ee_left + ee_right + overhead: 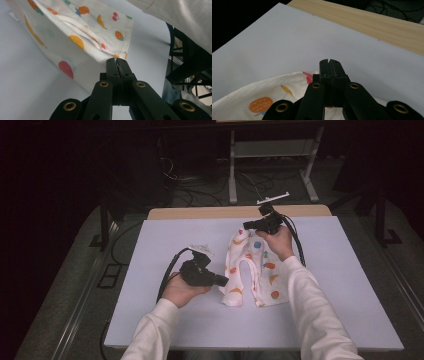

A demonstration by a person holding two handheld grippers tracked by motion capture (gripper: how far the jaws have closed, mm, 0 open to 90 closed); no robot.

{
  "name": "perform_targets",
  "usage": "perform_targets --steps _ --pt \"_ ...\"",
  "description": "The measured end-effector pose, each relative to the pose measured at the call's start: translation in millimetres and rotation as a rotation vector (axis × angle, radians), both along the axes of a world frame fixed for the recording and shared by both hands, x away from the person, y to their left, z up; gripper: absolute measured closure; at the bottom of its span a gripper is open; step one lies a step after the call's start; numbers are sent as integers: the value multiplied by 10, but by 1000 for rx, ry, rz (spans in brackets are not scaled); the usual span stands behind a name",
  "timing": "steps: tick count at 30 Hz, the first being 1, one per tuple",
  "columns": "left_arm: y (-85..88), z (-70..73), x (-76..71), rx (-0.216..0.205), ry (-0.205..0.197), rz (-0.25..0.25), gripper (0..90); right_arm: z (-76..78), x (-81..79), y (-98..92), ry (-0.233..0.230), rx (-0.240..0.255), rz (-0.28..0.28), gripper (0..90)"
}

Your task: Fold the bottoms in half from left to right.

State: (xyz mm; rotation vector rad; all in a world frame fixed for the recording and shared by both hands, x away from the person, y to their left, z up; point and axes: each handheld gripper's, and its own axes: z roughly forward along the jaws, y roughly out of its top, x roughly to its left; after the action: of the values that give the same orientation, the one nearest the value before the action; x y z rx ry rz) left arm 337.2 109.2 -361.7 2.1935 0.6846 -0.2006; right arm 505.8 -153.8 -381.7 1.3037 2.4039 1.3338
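Two grippers grip small fruit-print trousers on the white desk. Left gripper, jaws closed, pinches a near-left leg hem; in the left gripper view the fabric meets its tips. Right gripper, also closed, appears to clamp the far waistband. Best handling, I judge: keep both pinches firm and lift evenly, holding the cloth taut.

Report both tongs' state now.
Left tongs: shut on the fruit-print pants, at a leg hem.
Right tongs: shut on the pants' waist.

Small white fruit-print trousers lie on the table, apparently lifted at two edges.
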Motion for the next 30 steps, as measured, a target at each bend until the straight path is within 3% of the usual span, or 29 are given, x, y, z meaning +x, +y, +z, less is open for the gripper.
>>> perform_targets --steps 15,30 --pt "-370 8 70 -14 0 -58 888 -1 64 -154 -20 8 5 884" --pt "-737 -106 154 -34 18 -106 888 0 202 -224 15 -15 65 884"
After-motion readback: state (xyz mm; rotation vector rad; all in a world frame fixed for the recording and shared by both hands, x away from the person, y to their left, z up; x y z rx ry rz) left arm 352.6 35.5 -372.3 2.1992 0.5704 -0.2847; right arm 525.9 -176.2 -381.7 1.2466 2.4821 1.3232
